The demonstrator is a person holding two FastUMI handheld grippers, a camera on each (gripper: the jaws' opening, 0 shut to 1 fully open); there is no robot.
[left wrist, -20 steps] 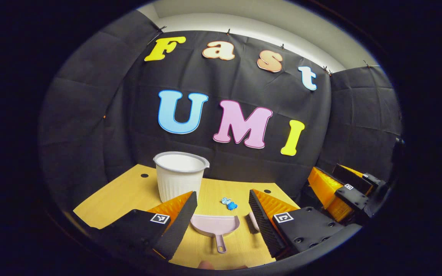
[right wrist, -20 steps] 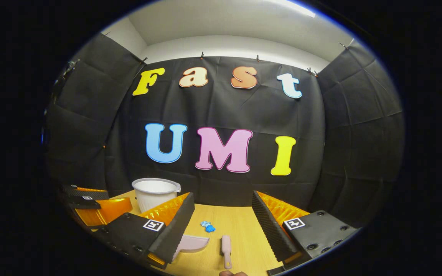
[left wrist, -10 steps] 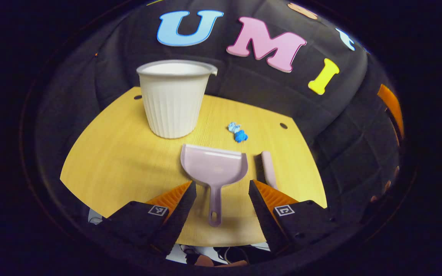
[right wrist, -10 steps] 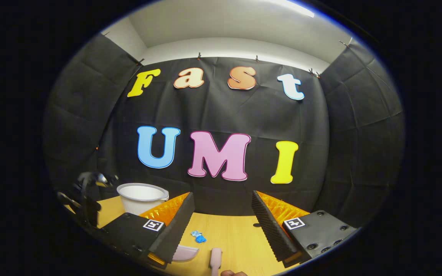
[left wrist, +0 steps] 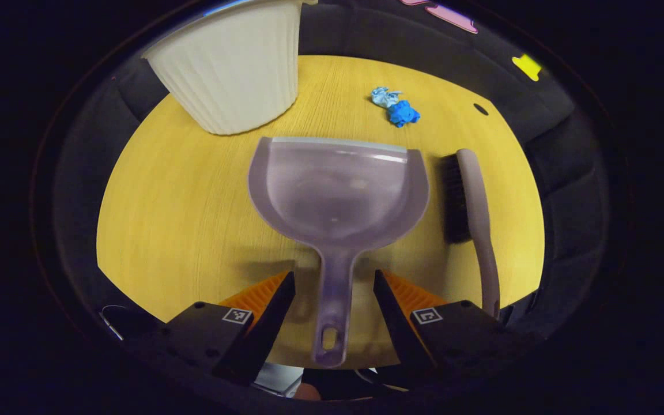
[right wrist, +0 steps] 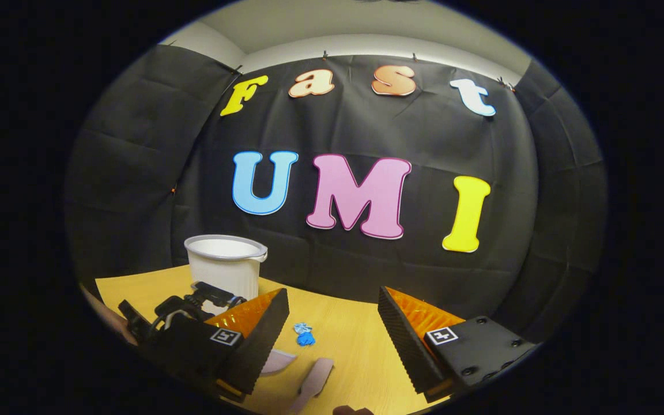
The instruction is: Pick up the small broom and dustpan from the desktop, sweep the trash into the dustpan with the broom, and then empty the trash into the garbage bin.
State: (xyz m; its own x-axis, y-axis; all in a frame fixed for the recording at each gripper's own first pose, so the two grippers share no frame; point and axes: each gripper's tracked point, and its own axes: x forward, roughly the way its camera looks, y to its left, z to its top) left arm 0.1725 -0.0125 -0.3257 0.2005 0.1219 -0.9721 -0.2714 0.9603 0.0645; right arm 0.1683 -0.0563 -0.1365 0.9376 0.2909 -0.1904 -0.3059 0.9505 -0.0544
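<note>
- Both of your grippers stand open, gripping nothing.
- Your left gripper (left wrist: 332, 288) has dropped low; its fingers now straddle the dustpan (left wrist: 338, 190) handle on the desktop (left wrist: 176, 213), so squeezing comes next.
- Your right gripper (right wrist: 332, 323) hangs above the broom (left wrist: 476, 213), beside the dustpan; trash (left wrist: 395, 106) waits near the garbage bin (left wrist: 234, 69).

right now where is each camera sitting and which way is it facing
Left gripper view: rides the left gripper, tipped down at the desk; its open fingers straddle the dustpan handle, with the broom, trash and bin beyond.
Right gripper view: rides the right gripper, held low and nearly level, facing the booth wall; its open fingers show, and the left gripper farther off.
Shared: desk, bin, trash, dustpan and broom.
</note>
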